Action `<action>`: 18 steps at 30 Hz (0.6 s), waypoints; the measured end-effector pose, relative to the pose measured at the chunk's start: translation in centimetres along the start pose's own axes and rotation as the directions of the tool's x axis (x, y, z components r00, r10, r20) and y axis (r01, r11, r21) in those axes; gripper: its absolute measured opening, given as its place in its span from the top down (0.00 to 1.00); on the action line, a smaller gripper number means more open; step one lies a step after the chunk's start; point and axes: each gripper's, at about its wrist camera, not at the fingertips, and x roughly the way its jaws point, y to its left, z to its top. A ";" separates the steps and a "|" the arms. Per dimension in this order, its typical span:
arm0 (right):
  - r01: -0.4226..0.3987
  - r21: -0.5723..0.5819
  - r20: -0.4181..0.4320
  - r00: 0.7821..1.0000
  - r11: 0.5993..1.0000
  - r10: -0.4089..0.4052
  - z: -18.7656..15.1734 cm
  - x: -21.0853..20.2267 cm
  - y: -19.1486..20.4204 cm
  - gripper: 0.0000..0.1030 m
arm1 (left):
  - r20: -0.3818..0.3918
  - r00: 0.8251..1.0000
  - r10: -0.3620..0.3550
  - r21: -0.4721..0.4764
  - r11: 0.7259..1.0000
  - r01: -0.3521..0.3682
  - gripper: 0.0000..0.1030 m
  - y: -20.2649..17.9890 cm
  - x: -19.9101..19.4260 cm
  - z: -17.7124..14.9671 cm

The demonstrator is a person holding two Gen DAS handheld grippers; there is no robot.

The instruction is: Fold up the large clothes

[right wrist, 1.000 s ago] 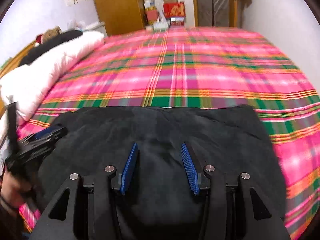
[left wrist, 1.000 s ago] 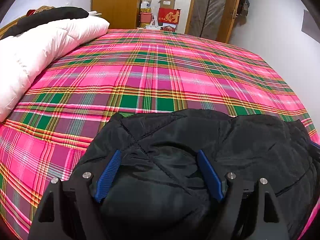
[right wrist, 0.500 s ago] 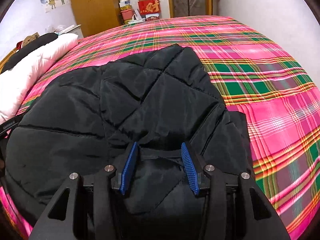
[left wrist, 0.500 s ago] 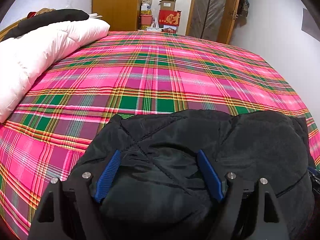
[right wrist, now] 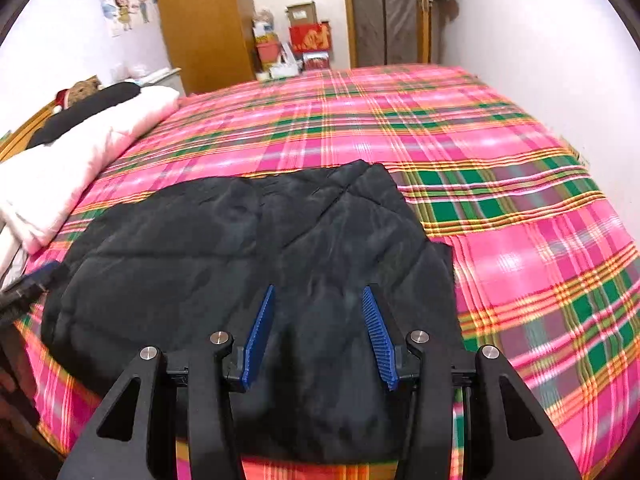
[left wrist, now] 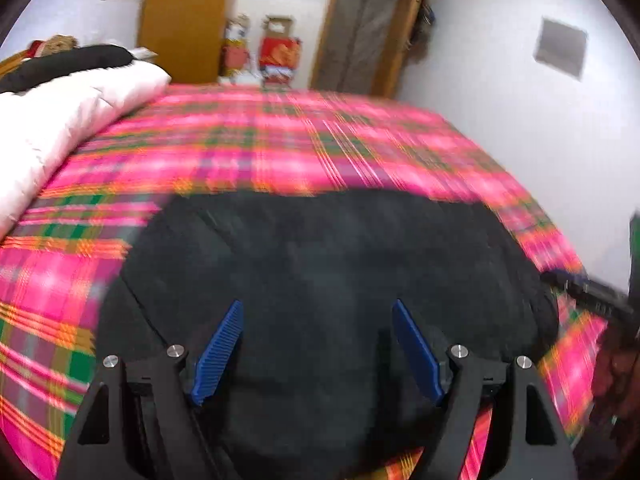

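- The black quilted jacket (right wrist: 248, 264) lies folded on the pink plaid bedspread (right wrist: 520, 208), filling the lower middle of both wrist views — a wide, flattish bundle near the bed's close edge.
- In the right wrist view its long axis runs across the frame, from the lower left toward the centre right; a narrower flap reaches up to a point just above the middle of the frame.
- The right gripper (right wrist: 318, 322) hangs over the jacket's lower-right part, its blue fingers (right wrist: 260, 336) parted at a moderate width with only dark fabric seen between them; it grips nothing.
- The left gripper (left wrist: 318, 344) hovers over the near middle of the jacket (left wrist: 328, 280), fingers spread wide and likewise empty. That view is smeared by motion, so the cloth's seams cannot be read there.
- Each tool appears at the edge of the other's view: the left one pokes in at the far left of the right view, the right one at the far right of the left view — so the two flank the bundle along its long axis.
- The jacket lies straight ahead of and below both pairs of fingers. The right gripper looks nearer to the loose right-hand edge, so any further fold across the long axis would probably start from that side.
- A white duvet (right wrist: 72, 168) lies along the left of the frame, well apart from the jacket.
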 end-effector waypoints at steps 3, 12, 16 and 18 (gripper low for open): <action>0.043 0.015 -0.113 0.993 0.999 -0.041 -2.1 2.4 -0.9 0.56 | -0.059 0.995 0.081 0.118 0.990 -0.073 0.21 -1.9 2.3 -1.5; 0.067 0.001 -0.214 0.975 0.998 -0.065 -2.7 7.6 -1.7 0.56 | -0.100 0.992 0.076 0.026 0.997 -0.074 0.15 -1.0 6.3 -0.7; 0.092 -0.012 -0.220 0.971 0.996 -0.092 -3.1 7.4 -1.0 0.56 | -0.099 0.992 0.079 0.019 0.997 -0.078 0.13 -1.2 6.9 -0.7; 0.110 -0.022 -0.229 0.967 0.994 -0.112 -2.5 6.7 -0.7 0.56 | -0.107 0.991 0.076 0.014 0.997 -0.075 0.13 -1.1 6.5 -0.5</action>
